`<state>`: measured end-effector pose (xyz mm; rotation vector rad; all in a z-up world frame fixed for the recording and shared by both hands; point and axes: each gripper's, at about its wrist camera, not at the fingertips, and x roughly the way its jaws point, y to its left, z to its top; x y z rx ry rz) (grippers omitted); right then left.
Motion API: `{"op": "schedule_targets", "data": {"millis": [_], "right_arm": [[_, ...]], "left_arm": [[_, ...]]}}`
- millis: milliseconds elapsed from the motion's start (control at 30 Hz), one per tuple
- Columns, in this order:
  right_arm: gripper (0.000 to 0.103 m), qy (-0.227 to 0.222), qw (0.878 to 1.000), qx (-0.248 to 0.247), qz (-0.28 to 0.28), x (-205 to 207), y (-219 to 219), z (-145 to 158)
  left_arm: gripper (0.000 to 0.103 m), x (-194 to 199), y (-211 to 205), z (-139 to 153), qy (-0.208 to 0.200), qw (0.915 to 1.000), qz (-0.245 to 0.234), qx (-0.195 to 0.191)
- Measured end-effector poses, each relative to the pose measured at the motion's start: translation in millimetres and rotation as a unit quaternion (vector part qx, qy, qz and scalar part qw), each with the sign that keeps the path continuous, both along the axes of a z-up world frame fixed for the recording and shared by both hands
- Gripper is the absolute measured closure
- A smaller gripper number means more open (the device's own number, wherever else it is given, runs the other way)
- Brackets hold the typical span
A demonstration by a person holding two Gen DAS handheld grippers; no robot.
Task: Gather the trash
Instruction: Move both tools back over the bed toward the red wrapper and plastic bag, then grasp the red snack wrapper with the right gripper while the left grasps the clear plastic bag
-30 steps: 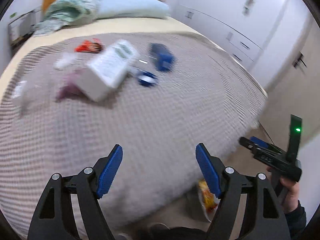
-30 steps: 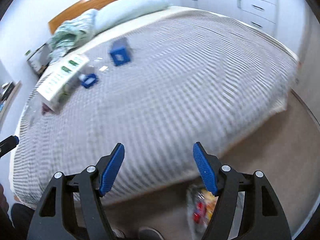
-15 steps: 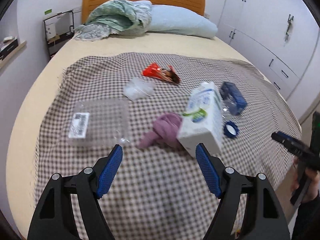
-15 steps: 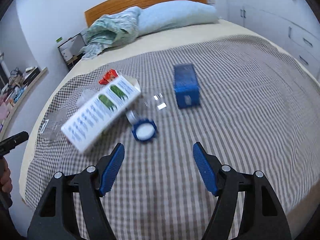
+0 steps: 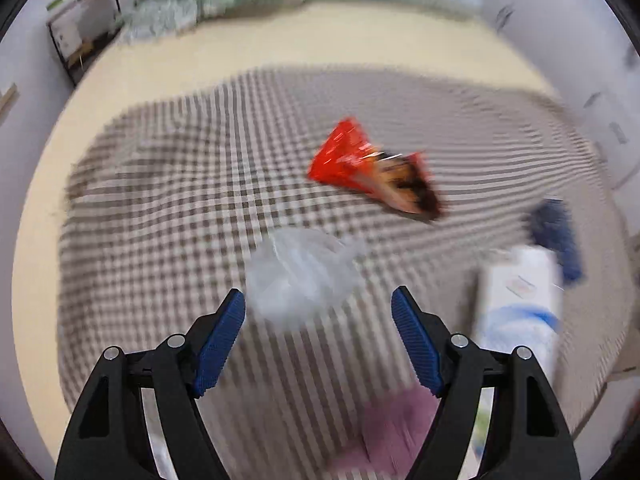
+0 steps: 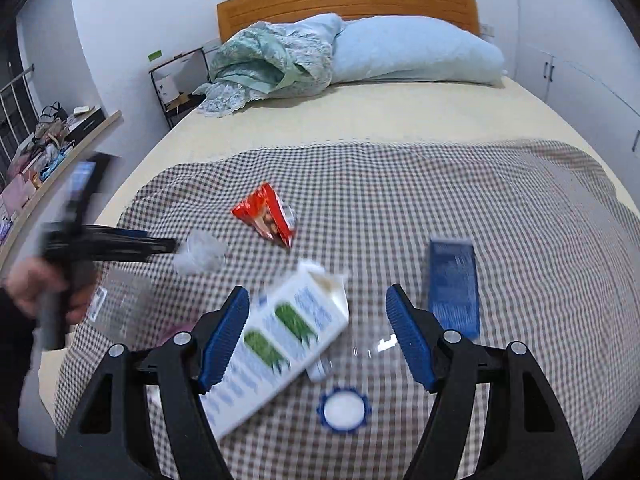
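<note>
Trash lies on a checked blanket on the bed. A crumpled clear plastic wad sits just ahead of my open, empty left gripper; it also shows in the right wrist view. A red snack wrapper lies beyond it. My right gripper is open and empty above a white milk carton. A blue box, a blue-rimmed white lid and a clear plastic tray lie nearby. A purple crumpled piece lies under the left gripper.
A pale blue pillow and a green bundled quilt lie at the wooden headboard. A bedside rack and a cluttered shelf stand at the left. White cupboards line the right wall.
Both grippers have swung from the bed's foot edge up over the blanket. The left has closed in on the plastic wad; the right has moved closer over the milk carton.
</note>
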<state>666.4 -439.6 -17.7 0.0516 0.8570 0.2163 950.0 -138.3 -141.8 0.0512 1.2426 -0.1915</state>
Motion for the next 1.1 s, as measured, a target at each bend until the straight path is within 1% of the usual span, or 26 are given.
{"op": "schedule_targets", "data": {"millis": [33,67,100,133,167,200,233,267,333,400,467,500,567,600,667,733,767,800,867,933,1000,1100], "right_arm": [[0.035,0.008,1.0,-0.004,0.004,15.1,3.7,2.0],[0.035,0.012,1.0,-0.011,0.005,23.5,5.8,2.2],[0.035,0.021,0.999,-0.022,0.011,37.9,11.1,1.7],[0.035,0.033,0.999,-0.031,0.02,53.2,17.4,-0.5],[0.035,0.039,0.998,-0.04,0.025,65.0,23.4,-3.1],[0.035,0.049,0.997,-0.049,0.032,77.2,29.8,-8.3],[0.035,0.066,0.995,-0.057,0.044,95.3,39.8,-18.0],[0.035,0.071,0.995,-0.061,0.046,104.9,44.3,-24.9],[0.035,0.086,0.993,-0.072,0.048,130.1,59.2,-42.8],[0.035,0.103,0.99,-0.075,0.056,155.2,77.2,-63.4],[0.035,0.125,0.987,-0.083,0.063,179.8,99.5,-85.5],[0.035,0.133,0.984,-0.102,0.064,190.8,110.3,-94.2],[0.035,0.143,0.975,-0.155,0.066,208.1,132.1,-111.4],[0.035,0.15,0.972,-0.168,0.067,215.3,137.3,-118.4],[0.036,0.186,0.965,-0.18,0.046,230.9,140.5,-134.7],[0.079,0.202,0.966,-0.159,0.02,235.0,137.2,-139.1],[0.08,0.209,0.968,-0.137,0.014,232.2,136.5,-138.1],[0.088,0.209,0.969,-0.127,0.019,227.1,138.8,-135.4],[0.093,0.19,0.972,-0.133,0.028,211.6,145.0,-119.3],[0.095,0.173,0.977,-0.121,0.026,196.7,144.1,-94.2],[0.096,0.152,0.982,-0.109,0.021,179.2,139.8,-58.6],[0.096,0.112,0.988,-0.109,0.013,148.6,127.8,-1.1]], "left_arm": [[0.03,12.8,0.0,-13.9,0.028,0.9995,0.016,0.006],[0.03,27.3,1.7,-32.3,0.065,0.9969,0.044,0.003],[0.036,36.3,3.6,-43.1,0.08,0.9947,0.063,-0.014],[0.049,39.1,3.4,-45.5,0.073,0.995,0.065,-0.019],[0.061,39.8,0.9,-45.3,0.05,0.9972,0.053,-0.013],[0.079,37.9,-2.9,-45.0,0.037,0.999,0.027,-0.003],[0.094,35.5,-3.2,-44.3,0.032,0.9994,0.013,-0.006],[0.099,32.0,0.5,-40.4,0.023,0.9996,0.007,-0.013],[0.101,23.8,15.8,-24.5,-0.002,0.9993,0.015,-0.033],[0.102,11.5,33.4,-3.6,-0.03,0.9986,0.018,-0.039],[0.102,-9.3,57.3,26.5,-0.065,0.9965,0.019,-0.05],[0.102,-21.1,68.0,39.8,-0.081,0.9949,0.019,-0.057],[0.102,-44.9,87.0,61.7,-0.104,0.9919,0.015,-0.072],[0.102,-55.0,94.7,69.8,-0.113,0.9906,0.015,-0.075],[0.102,-66.8,103.2,81.8,-0.118,0.9903,0.012,-0.072],[0.102,-73.7,111.5,91.1,-0.116,0.9909,0.009,-0.068],[0.102,-75.9,116.4,94.8,-0.116,0.9909,0.011,-0.067],[0.102,-74.4,122.0,97.8,-0.116,0.991,0.014,-0.065],[0.102,-87.8,131.6,105.2,-0.114,0.9908,0.021,-0.07],[0.102,-95.0,133.1,110.6,-0.112,0.9906,0.026,-0.074],[0.102,-106.3,133.9,125.3,-0.12,0.9897,0.026,-0.074],[0.102,-127.8,126.0,151.9,-0.133,0.9879,0.016,-0.077]]}}
